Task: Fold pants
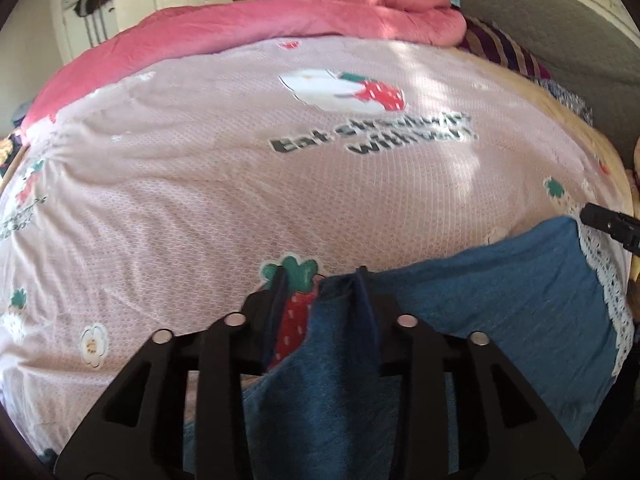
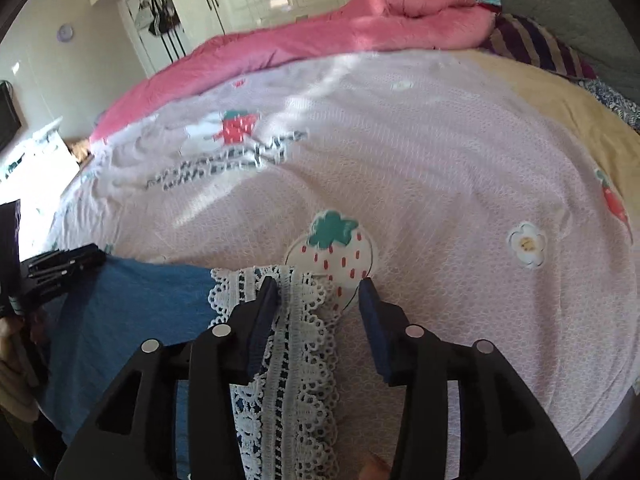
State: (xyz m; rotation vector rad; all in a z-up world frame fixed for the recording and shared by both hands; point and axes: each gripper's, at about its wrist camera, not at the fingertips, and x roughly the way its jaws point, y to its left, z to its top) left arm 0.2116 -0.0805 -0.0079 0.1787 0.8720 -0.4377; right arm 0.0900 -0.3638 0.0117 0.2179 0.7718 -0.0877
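Left wrist: sheet (image 1: 200, 184) print partly read "Eat", "with". Blue pants (image 1: 500, 300) flat on bed; left tongs (image 1: 320, 274) parted over corner.
Right wrist: right tongs (image 2: 318, 286) parted, straddling lace hem (image 2: 296, 352), unclamped.

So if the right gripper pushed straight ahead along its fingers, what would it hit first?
Probably the white lace trim of the blue pants, lying between the right gripper's open jaws, then the pink bedsheet; depth is unclear.

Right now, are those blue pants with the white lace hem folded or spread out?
Cannot tell: the blue pants lie flat on the pink strawberry bedsheet, partly out of view.
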